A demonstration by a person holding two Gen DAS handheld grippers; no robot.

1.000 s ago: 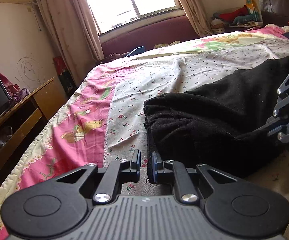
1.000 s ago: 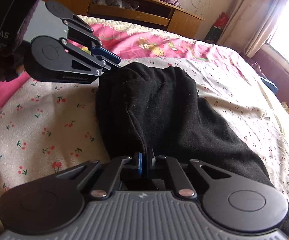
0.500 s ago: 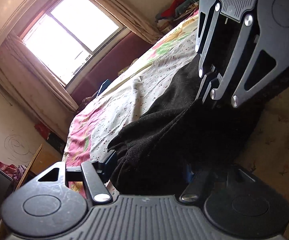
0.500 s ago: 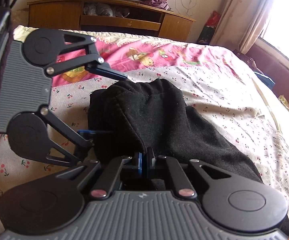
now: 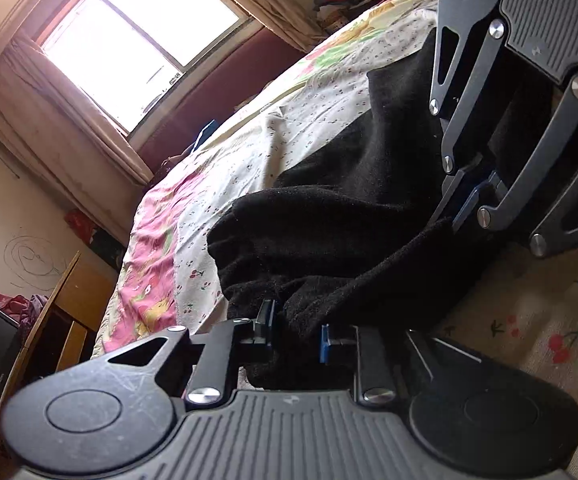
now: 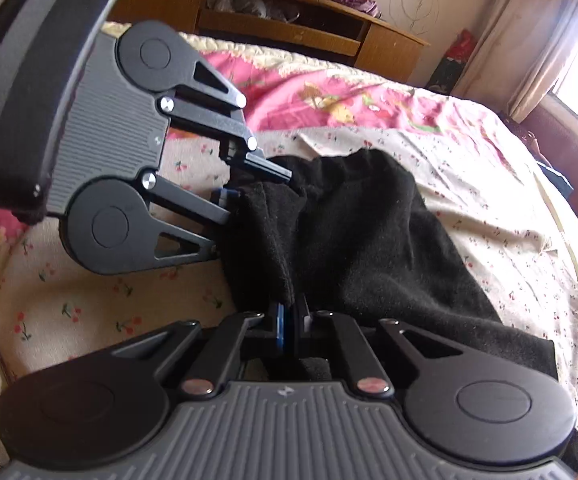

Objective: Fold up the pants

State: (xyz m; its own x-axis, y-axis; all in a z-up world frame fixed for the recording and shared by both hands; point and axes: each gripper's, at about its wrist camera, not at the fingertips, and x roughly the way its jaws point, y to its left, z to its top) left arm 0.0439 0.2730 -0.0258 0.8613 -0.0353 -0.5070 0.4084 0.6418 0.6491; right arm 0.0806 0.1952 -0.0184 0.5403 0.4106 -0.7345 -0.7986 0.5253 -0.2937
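Note:
Black pants (image 6: 373,232) lie on the bed, the gathered waistband end (image 5: 289,248) nearest the grippers. My left gripper (image 5: 295,330) has its jaws closed around a thick fold of the waistband edge. It shows in the right wrist view (image 6: 245,184) at the left, gripping the same corner. My right gripper (image 6: 289,326) is shut on the pants' near edge. It shows in the left wrist view (image 5: 469,200) at the upper right, pinching black cloth.
The bed has a cherry-print sheet (image 6: 89,312) over a pink floral cover (image 6: 309,88). A wooden TV cabinet (image 6: 289,28) stands beyond the bed's edge. A window with curtains (image 5: 141,40) is at the far side.
My left gripper moved onto the waistband corner with jaws wide, then closed on the cloth. The cloth edge between both grippers has lifted slightly. The right gripper stays shut on the pants.

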